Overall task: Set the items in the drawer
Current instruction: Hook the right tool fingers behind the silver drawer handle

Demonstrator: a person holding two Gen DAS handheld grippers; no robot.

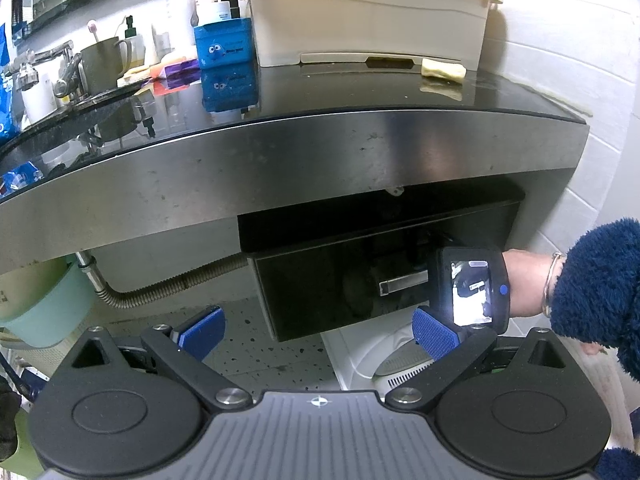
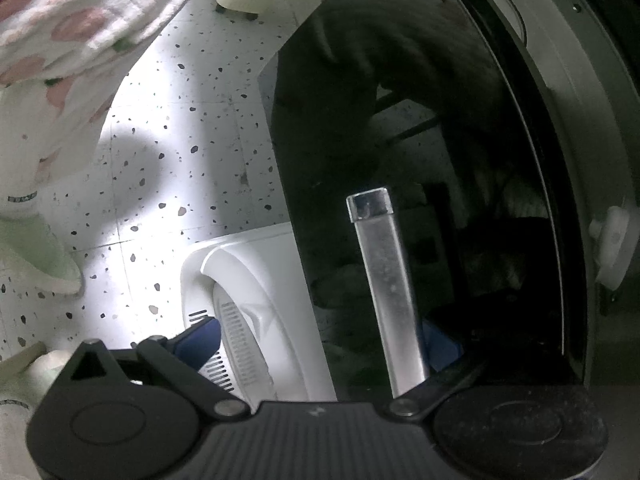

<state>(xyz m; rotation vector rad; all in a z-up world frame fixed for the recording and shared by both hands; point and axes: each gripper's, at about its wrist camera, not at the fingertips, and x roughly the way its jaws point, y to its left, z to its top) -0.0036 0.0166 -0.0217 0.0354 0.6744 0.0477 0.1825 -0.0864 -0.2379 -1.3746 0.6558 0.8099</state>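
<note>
A black glossy drawer (image 1: 320,292) hangs under the steel-fronted counter (image 1: 280,160), with a bright metal bar handle (image 1: 404,282). My left gripper (image 1: 319,332) is open and empty, low in front of the drawer, blue pads wide apart. The right gripper's body and screen (image 1: 472,288) sit against the drawer front at the handle, held by a hand in a blue fluffy sleeve (image 1: 596,288). In the right wrist view the handle (image 2: 380,280) runs between the fingers of my open right gripper (image 2: 320,342), close beside the right pad (image 2: 440,344). A yellow sponge (image 1: 443,69) lies on the counter.
On the counter stand a cream storage box (image 1: 368,12), a blue tin (image 1: 224,42), bottles, a cup and a tap (image 1: 64,68). A flexible hose (image 1: 172,284), a mint basin (image 1: 48,312) and a white appliance (image 2: 240,300) are below. A slippered foot (image 2: 36,256) stands on the speckled floor.
</note>
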